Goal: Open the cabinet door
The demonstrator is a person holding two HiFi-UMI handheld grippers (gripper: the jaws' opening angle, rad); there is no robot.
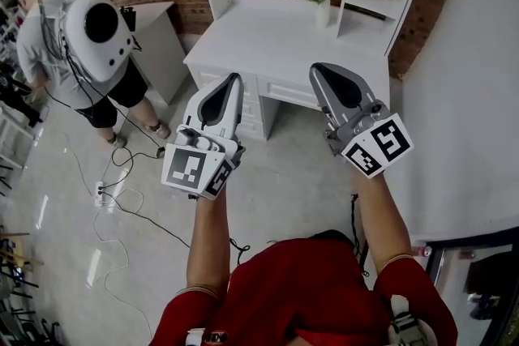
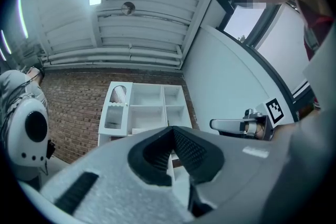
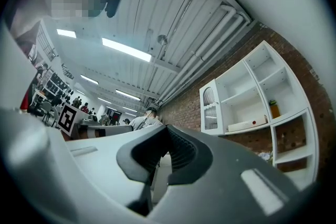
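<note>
— Where is the cabinet door [image 2: 114, 108]?
— At the left end of the white shelf unit [image 2: 161, 105] above the desk [image 1: 268, 36], standing upright, ahead of us and higher (well apart from both tools).
— So our left gripper [image 1: 233, 81] is nearer?
— We judge so. It and our right gripper [image 1: 323, 70] are both closed, holding nothing.

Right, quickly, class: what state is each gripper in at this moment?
Left gripper: closed, jaws together, holding nothing.
Right gripper: closed, jaws together, holding nothing.
</note>
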